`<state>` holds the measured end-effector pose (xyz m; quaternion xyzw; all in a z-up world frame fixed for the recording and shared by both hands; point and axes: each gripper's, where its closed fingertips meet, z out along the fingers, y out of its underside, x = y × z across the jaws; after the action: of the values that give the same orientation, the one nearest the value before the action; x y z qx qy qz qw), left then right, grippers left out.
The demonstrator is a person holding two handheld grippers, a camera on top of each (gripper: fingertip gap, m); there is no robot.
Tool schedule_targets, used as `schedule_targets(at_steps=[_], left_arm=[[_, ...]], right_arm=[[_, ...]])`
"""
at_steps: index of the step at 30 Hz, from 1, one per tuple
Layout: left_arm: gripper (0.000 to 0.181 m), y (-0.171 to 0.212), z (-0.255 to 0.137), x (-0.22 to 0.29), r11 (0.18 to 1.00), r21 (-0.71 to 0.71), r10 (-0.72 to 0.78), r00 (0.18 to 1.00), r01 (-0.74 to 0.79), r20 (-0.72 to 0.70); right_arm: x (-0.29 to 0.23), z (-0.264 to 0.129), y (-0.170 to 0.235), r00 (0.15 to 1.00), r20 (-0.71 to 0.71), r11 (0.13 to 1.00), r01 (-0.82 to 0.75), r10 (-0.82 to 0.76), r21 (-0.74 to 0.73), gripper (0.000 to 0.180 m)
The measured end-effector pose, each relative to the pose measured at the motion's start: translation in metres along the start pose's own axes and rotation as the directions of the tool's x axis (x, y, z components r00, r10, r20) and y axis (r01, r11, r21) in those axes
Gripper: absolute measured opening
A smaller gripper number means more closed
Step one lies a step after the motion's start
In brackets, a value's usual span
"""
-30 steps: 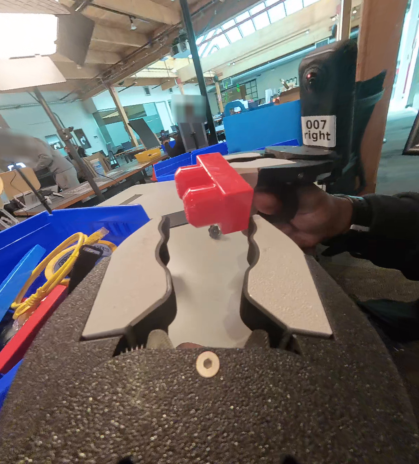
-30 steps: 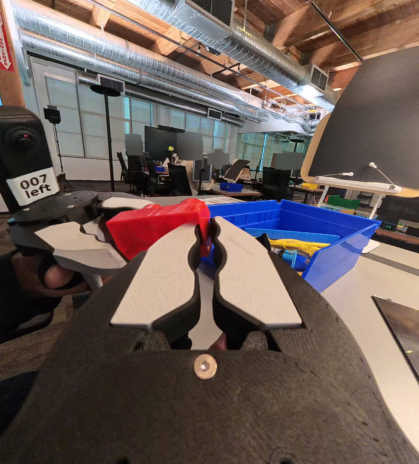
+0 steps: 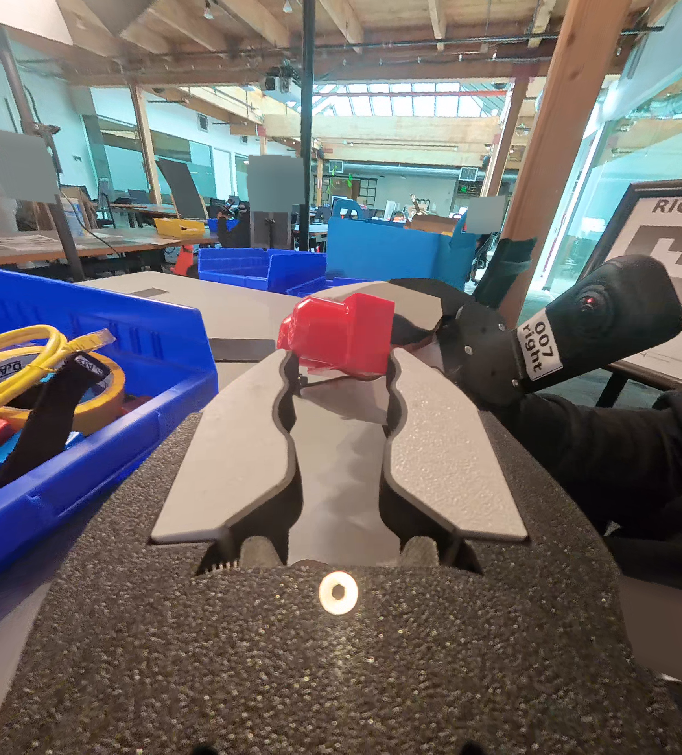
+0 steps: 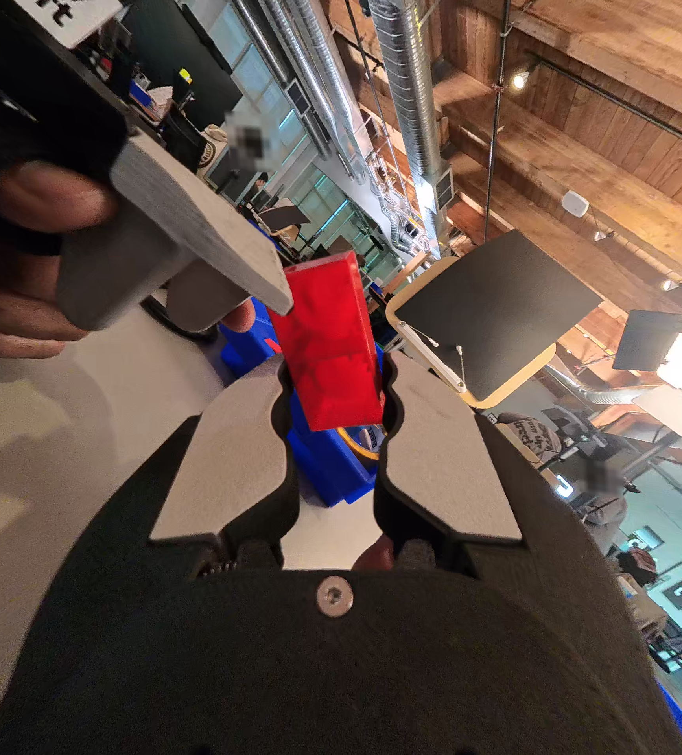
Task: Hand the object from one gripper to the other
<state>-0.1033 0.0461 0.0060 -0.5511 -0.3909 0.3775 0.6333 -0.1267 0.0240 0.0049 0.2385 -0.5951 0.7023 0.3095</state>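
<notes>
Now | blue bin beside the handover, table-left | left gripper jaws narrowed since a second ago, tips clamping red block in mid-air | right gripper jaws wider than before, block between them, grip cannot tell | handover nearly done; right's withdrawal remains

The left gripper with flat grey fingers and a bumpy black body points away toward the far side, fingers level. Both tips press on a red plastic block. The right gripper of the same make comes in from the right, tilted, and its tips squeeze the same block. A bare hand holds the left gripper. A black sleeve covers the right arm.
</notes>
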Motion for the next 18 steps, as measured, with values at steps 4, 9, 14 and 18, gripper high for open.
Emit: schedule_targets(at_steps=[4,9,14,18], left_arm=[[0.044,-0.007,-0.007,0.007,0.997,0.048,0.059,0.997,-0.057,-0.051],[0.056,-0.024,-0.022,0.015,0.987,0.144,0.086,0.990,-0.068,-0.116],[0.057,-0.013,-0.017,0.034,0.995,0.089,0.065,0.972,-0.046,-0.225],[0.039,-0.005,-0.013,0.044,0.996,0.062,0.076,0.957,-0.061,-0.279]], right_arm=[[-0.004,-0.003,-0.007,0.969,0.134,0.977,-0.212,0.210,0.007,0.039],[-0.022,-0.020,-0.036,0.636,0.504,0.766,-0.637,0.585,-0.086,0.039],[-0.043,-0.031,-0.047,0.445,0.642,0.695,-0.692,0.625,-0.197,0.039],[-0.058,-0.031,-0.043,0.461,0.650,0.733,-0.641,0.604,-0.227,0.038]])
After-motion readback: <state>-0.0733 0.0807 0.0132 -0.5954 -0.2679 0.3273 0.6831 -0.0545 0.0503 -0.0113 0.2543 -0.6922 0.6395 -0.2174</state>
